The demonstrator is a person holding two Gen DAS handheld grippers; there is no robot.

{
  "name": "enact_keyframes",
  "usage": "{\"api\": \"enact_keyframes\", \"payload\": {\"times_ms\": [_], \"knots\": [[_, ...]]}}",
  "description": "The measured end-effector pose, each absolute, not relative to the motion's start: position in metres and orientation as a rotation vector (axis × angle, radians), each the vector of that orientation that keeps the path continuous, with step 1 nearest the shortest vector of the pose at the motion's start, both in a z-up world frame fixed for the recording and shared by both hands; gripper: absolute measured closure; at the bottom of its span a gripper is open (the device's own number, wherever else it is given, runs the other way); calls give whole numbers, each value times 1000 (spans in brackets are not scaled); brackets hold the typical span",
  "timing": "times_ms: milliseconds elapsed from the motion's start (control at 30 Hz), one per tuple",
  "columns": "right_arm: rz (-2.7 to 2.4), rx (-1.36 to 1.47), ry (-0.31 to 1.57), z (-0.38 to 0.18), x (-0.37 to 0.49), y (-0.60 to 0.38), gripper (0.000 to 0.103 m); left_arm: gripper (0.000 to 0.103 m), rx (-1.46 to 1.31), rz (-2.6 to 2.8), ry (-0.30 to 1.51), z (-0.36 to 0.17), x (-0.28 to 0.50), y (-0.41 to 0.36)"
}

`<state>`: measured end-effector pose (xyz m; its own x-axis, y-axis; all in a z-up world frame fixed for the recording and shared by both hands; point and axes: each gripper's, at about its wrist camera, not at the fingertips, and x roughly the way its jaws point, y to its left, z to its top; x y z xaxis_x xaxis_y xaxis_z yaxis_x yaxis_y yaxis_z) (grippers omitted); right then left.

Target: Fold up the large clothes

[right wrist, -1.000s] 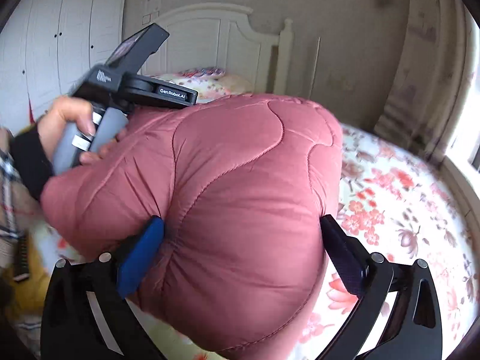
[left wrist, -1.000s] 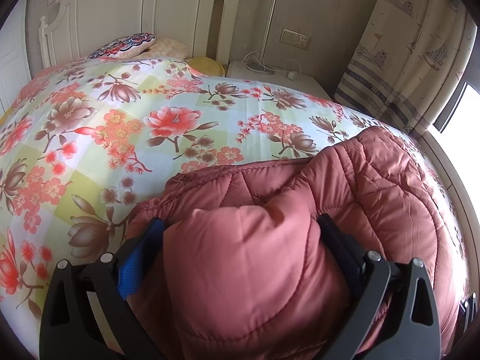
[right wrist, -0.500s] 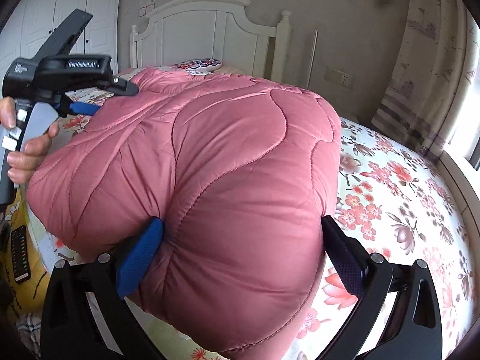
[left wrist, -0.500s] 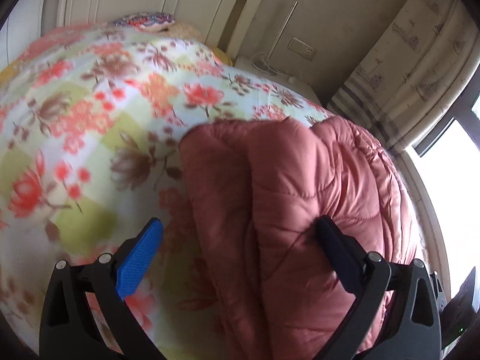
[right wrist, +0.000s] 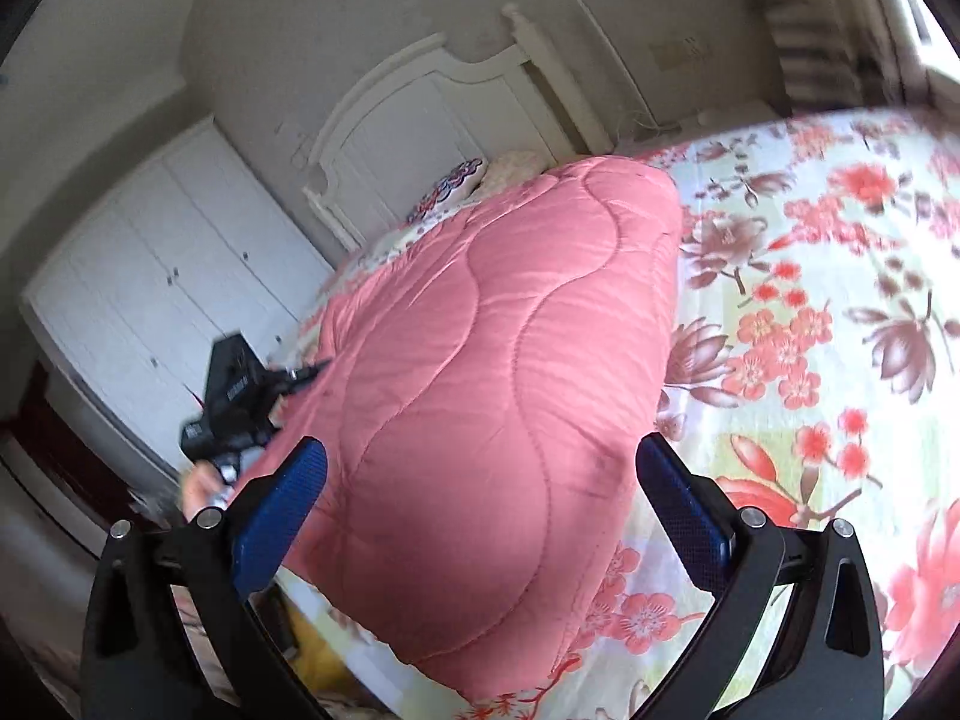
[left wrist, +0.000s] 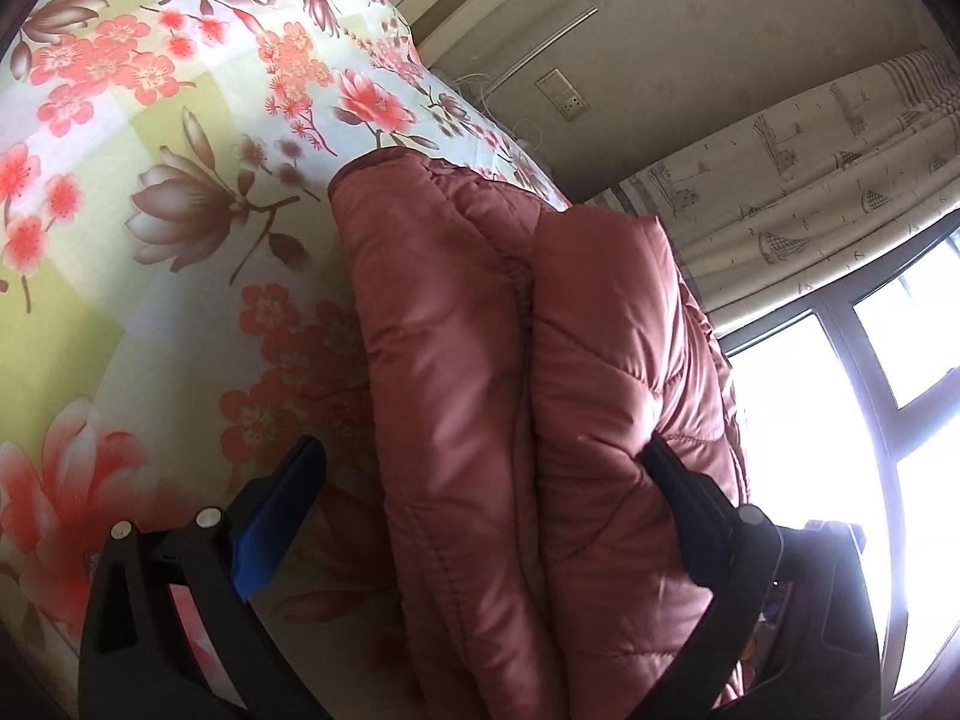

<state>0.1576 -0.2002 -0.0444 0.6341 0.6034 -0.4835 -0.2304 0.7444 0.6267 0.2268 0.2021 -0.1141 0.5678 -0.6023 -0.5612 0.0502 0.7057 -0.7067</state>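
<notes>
Floral bedding covers the bed [left wrist: 150,192] you are working on, with a white headboard [right wrist: 420,120] at its far end, white wardrobe doors [right wrist: 180,276] along one side and a patterned curtain [left wrist: 810,180] by the bright window [left wrist: 840,420] on the other. Your pink padded jacket [right wrist: 492,390] lies on the bedspread in a thick folded bundle, its quilted back facing up in the right wrist view.

Your left gripper [left wrist: 486,510] is spread wide: its right finger presses against the side of the jacket [left wrist: 540,390], while the blue-padded left finger [left wrist: 276,522] stands clear of the cloth over the bedspread. It is not clamped on anything.

Your right gripper [right wrist: 480,504] is also spread apart, with both blue pads [right wrist: 282,510] set on either side of the near end of the bundle. Whether they touch the fabric you cannot tell from this view, but they are not squeezing it.

From the right wrist view you can see your left hand [right wrist: 204,486] and its tool at the far left edge of the jacket, slightly blurred
</notes>
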Motion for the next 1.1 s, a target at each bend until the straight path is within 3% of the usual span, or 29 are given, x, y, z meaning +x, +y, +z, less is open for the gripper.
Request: {"api": "enact_keyframes", "payload": {"times_ms": [167,333,367,400,467,633,700,867,1100], "knots": [[531,550,892,-64,184,-182,4,2,-698,-419,891,-114,231,196],[565,597,918,-79,193,-174,4,3,-676,-450,894,-115,230,188],[580,603,909,-81,190,-174,4,9,-677,-488,895,-116,232,184],[592,611,893,-81,188,-175,5,23,-705,-529,900,-119,236,183],[589,616,851,-80,184,-179,22,30,-727,-547,888,-121,237,181],[517,427,726,-54,168,-161,33,54,-778,-585,847,-121,244,180],[489,334,661,-39,163,-152,35,58,-770,-605,809,-112,251,176],[448,210,560,-9,173,-149,36,60,-793,-652,762,-88,289,155],[404,323,572,-2,243,-212,36,60,-739,-616,794,-68,379,104]]}}
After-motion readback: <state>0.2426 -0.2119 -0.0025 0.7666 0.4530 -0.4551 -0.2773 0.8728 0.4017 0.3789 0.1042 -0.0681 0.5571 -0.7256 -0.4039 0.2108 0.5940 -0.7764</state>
